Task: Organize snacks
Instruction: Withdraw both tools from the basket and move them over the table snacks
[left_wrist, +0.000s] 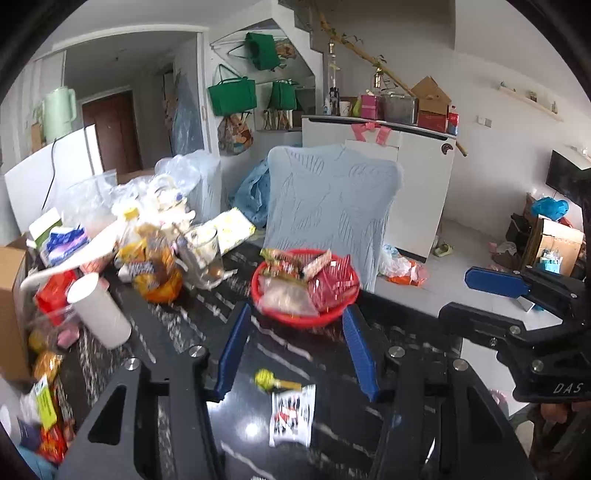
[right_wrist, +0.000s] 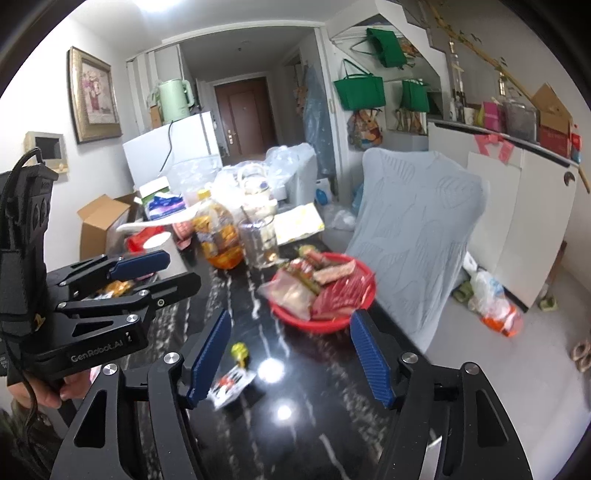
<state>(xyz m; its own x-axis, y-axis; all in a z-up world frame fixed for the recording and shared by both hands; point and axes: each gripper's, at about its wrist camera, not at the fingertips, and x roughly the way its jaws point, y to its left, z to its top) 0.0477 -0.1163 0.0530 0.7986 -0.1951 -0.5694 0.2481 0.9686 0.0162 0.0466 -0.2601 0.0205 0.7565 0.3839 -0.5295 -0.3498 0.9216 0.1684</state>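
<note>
Left gripper, right gripper: jaws apart, empty, over bench. Red basket collects snacks; white packet, lollipop loose, likely next.

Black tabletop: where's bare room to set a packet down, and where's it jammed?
Bare tabletop lies just short of the red basket, right of the white packet and yellow lollipop. Another strip runs between the basket and the white cup. Crowded: the far-left end around the oil bottle and glass mug.
</note>
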